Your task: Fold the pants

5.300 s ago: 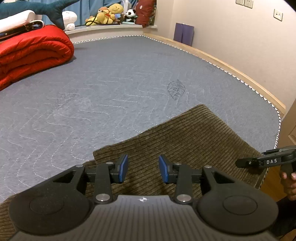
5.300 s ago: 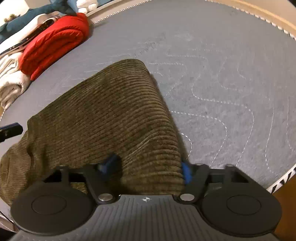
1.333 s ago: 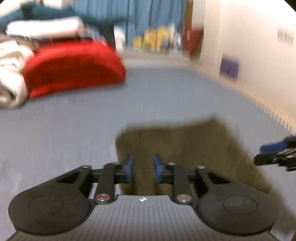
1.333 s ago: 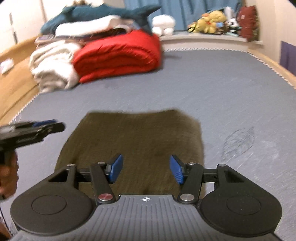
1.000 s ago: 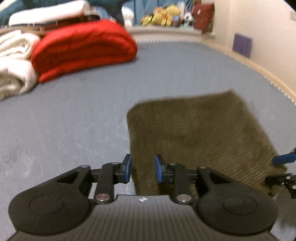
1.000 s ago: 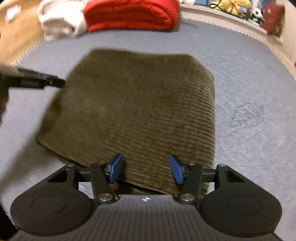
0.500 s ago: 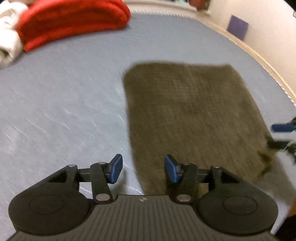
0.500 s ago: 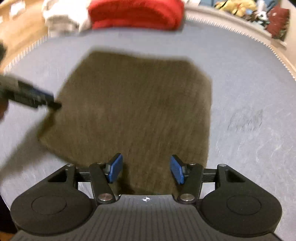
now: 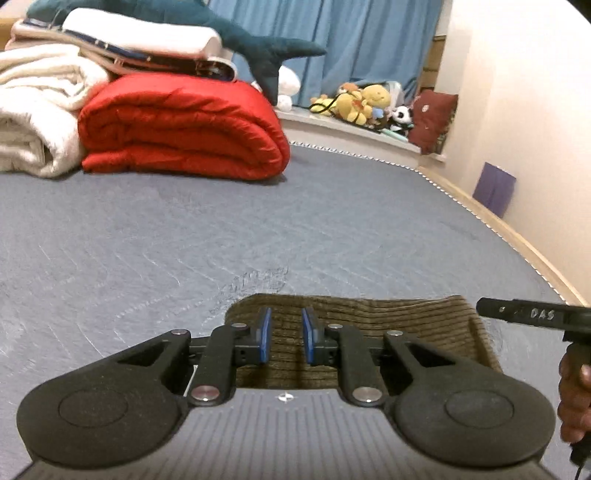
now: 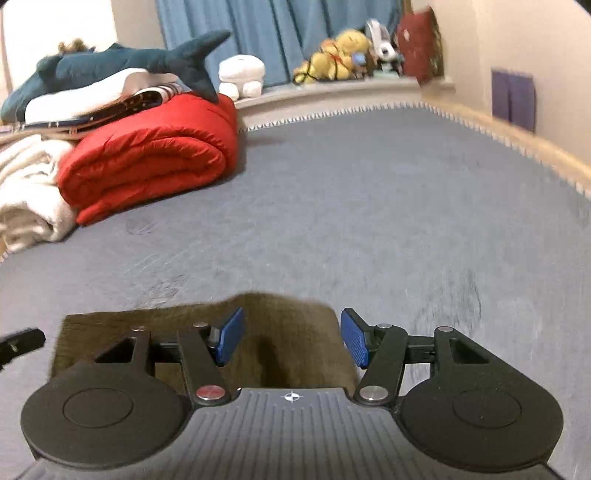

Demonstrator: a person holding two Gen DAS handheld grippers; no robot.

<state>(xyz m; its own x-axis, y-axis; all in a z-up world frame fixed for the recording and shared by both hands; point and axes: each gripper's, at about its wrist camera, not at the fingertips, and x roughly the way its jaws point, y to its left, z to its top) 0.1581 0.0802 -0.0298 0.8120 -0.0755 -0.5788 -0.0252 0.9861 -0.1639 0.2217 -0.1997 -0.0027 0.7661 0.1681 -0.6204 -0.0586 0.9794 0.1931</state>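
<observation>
My left gripper has just been closing, its fingers narrowly apart over the folded pants, gripping nothing. My right gripper is wide apart above them.

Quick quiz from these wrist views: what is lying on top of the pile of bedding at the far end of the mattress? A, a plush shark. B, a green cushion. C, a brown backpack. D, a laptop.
A: a dark teal plush shark lies across the stacked bedding above the red quilt, its tail fin sticking up in front of the blue curtain.
</observation>
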